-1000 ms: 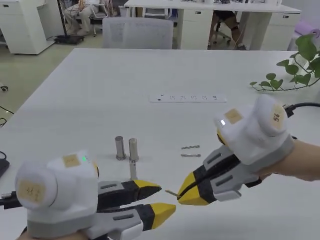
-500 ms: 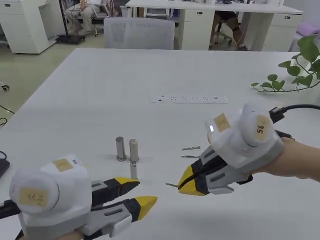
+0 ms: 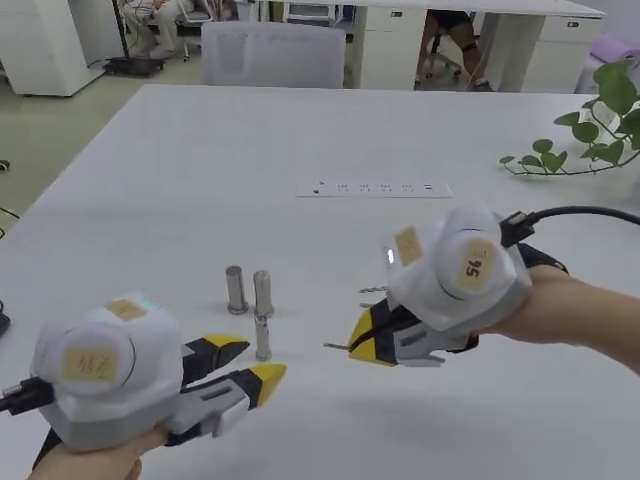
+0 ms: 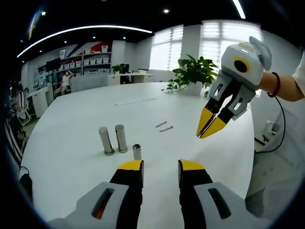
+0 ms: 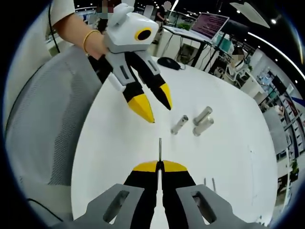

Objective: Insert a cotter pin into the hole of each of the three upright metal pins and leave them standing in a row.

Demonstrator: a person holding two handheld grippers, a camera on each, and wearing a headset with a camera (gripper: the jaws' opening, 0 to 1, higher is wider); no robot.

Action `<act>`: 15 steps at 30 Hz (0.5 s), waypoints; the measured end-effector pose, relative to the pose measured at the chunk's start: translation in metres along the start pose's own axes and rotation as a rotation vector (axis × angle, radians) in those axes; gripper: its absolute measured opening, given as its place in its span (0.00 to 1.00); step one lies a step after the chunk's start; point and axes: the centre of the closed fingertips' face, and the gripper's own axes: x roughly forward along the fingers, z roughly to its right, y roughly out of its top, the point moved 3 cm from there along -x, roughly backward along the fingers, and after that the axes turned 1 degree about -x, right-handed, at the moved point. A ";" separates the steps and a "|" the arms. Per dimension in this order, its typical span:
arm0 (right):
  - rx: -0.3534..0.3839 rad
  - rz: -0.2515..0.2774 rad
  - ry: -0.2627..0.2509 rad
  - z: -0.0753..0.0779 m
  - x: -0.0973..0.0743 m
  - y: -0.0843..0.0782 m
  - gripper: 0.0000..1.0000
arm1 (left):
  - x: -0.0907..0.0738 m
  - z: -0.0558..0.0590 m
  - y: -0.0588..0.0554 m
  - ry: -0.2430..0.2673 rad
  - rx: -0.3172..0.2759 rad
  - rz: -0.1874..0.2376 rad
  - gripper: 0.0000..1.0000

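Three short metal pins stand upright on the white table: two side by side [image 3: 236,290] [image 3: 262,293] and a third [image 3: 263,336] just in front of them. My right gripper [image 3: 358,344] is shut on a thin cotter pin [image 3: 335,347], whose tip points left toward the third pin [image 5: 180,124]. In the right gripper view the cotter pin [image 5: 159,147] sticks out past the closed jaws. My left gripper [image 3: 243,366] is open and holds nothing, near and left of the third pin [image 4: 137,151]. Two more cotter pins [image 4: 164,126] lie on the table.
A white power strip [image 3: 375,189] lies farther back at mid-table. A potted vine [image 3: 590,140] trails over the far right edge. A grey chair [image 3: 272,55] stands at the far side. A person sits in the background. The right gripper's cable [image 3: 580,212] runs off right.
My left gripper has drawn back to the left, away from the third pin. The right gripper has moved slightly left toward that pin, still shut on the cotter pin. The head camera shifted.
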 end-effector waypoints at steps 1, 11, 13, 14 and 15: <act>-0.004 -0.004 -0.010 0.002 0.001 0.000 0.02 | 0.001 -0.002 0.000 0.003 0.003 -0.001 0.28; -0.021 -0.030 -0.039 0.012 0.012 0.000 0.02 | 0.015 -0.019 -0.005 0.017 0.036 -0.036 0.27; -0.019 -0.029 -0.037 0.013 0.014 0.000 0.02 | 0.016 -0.022 -0.006 0.018 0.037 -0.040 0.27; -0.019 -0.031 -0.041 0.014 0.016 0.000 0.02 | 0.017 -0.023 -0.006 0.019 0.036 -0.041 0.27; -0.019 -0.032 -0.041 0.015 0.017 0.000 0.02 | 0.018 -0.025 -0.006 0.017 0.032 -0.042 0.27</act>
